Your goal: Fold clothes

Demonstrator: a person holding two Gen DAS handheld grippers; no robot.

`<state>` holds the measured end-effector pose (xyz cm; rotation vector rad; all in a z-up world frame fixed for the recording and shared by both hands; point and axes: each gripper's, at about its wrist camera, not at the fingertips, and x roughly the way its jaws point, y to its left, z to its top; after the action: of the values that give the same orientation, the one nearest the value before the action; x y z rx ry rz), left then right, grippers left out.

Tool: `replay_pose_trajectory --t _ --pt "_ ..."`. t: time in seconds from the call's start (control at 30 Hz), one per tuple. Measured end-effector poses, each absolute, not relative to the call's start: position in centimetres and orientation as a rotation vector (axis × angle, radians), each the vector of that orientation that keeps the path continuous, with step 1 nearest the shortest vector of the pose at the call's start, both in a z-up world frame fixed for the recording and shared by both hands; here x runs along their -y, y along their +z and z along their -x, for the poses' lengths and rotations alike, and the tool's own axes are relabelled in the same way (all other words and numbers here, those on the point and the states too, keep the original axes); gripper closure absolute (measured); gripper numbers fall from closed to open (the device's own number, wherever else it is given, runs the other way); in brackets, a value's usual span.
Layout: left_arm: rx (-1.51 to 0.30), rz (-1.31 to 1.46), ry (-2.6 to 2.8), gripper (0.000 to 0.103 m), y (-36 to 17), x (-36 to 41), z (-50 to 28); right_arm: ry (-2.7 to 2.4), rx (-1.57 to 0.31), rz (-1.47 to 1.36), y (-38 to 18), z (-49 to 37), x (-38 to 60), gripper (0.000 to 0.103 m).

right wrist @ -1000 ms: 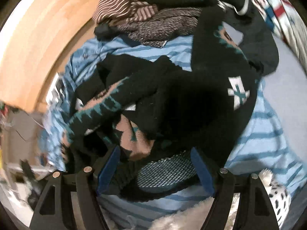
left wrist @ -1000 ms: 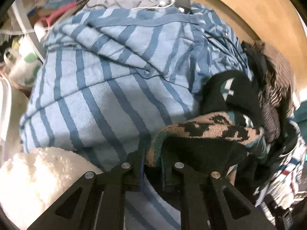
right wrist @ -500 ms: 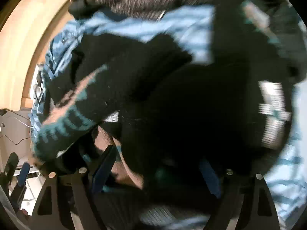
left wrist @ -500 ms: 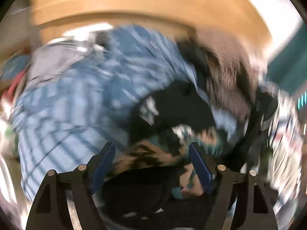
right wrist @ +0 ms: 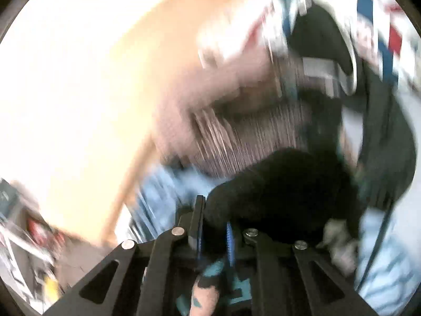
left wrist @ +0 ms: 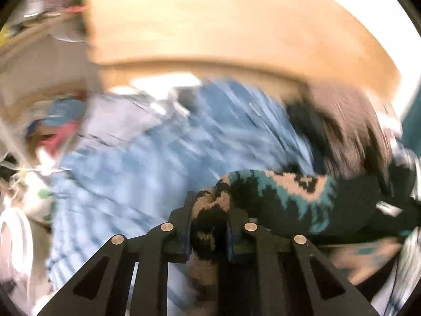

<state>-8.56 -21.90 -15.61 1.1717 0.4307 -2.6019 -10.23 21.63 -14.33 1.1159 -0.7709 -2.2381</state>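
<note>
A black knitted sweater point(left wrist: 284, 192) with a tan and teal pattern stretches from my left gripper point(left wrist: 208, 226) off to the right. The left jaws are closing and the pads press on a bunched patterned end of it. In the right wrist view my right gripper point(right wrist: 214, 226) is closing on a black fold of the same sweater point(right wrist: 284, 192), which bulges out to the right of the fingers. Both views are blurred by motion. Under the sweater lies a blue striped cloth point(left wrist: 147, 173).
A brown striped garment point(right wrist: 247, 131) and a white, red and blue one point(right wrist: 379, 26) lie beyond the sweater. A wooden headboard point(left wrist: 210, 26) curves behind the pile. Cluttered small items point(left wrist: 39, 137) sit at the left.
Both grippers opened wide half a second ago and have closed on the sweater. Both have lifted and tipped upward, so more of the headboard shows, and the sweater is pulled up off the striped cloth.
</note>
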Motion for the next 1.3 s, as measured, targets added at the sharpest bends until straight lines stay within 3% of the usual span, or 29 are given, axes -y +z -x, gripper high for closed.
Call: replay_pose_trajectory --t 0.1,0.13,0.17,0.23,0.27,0.33,0.4,0.63,0.93,1.07,1.2,1.3 --pt "-0.660 -1.186 -2.483 0.084 -15.7 25.5 8.2 -2.481 0.834 -1.044 -11.4 10.9 -23.8 0.086" --pt "-0.741 -1.238 -2.435 0.083 -16.6 26.3 8.3 -2.568 0.891 -1.117 -11.6 11.1 -24.6 0.075" --pt "-0.827 -1.317 -2.382 0.083 -17.9 26.5 8.1 -2.614 0.935 -1.225 -12.2 11.2 -25.2 0.055" --pt "-0.971 -1.444 -2.286 0.073 -20.3 26.4 7.9 -2.545 0.954 -1.452 -14.4 11.0 -25.2 0.033" --pt "-1.012 -1.474 -2.266 0.069 -21.0 26.0 7.5 -2.496 0.911 -1.483 -15.3 10.4 -24.7 0.034" --pt "-1.051 -1.527 -2.276 0.044 -21.6 24.8 7.0 -2.428 0.766 -1.529 -16.9 8.7 -23.3 0.032" --pt "-1.059 -1.578 -2.326 0.039 -21.7 23.5 6.6 -2.369 0.585 -1.586 -18.5 6.9 -21.4 0.031" --pt "-1.006 -1.841 -2.502 0.038 -21.5 19.1 6.4 -2.037 0.217 -1.749 -24.8 -0.3 -15.2 0.029" --pt "-0.784 -2.225 -2.456 0.038 -25.8 17.2 8.6 -2.061 -0.063 -1.808 -27.4 -1.6 -12.0 0.026" --pt "-0.609 -2.323 -2.551 0.038 -27.1 15.3 10.8 -2.138 -0.133 -1.849 -27.8 0.3 -11.3 0.023" --pt "-0.362 -2.396 -2.650 0.038 -28.5 12.6 12.5 -2.232 -0.091 -1.899 -28.3 1.6 -11.6 0.023" --pt "-0.344 -2.452 -2.641 0.038 -29.6 12.3 12.9 -2.291 -0.070 -1.962 -29.3 2.5 -11.9 0.023"
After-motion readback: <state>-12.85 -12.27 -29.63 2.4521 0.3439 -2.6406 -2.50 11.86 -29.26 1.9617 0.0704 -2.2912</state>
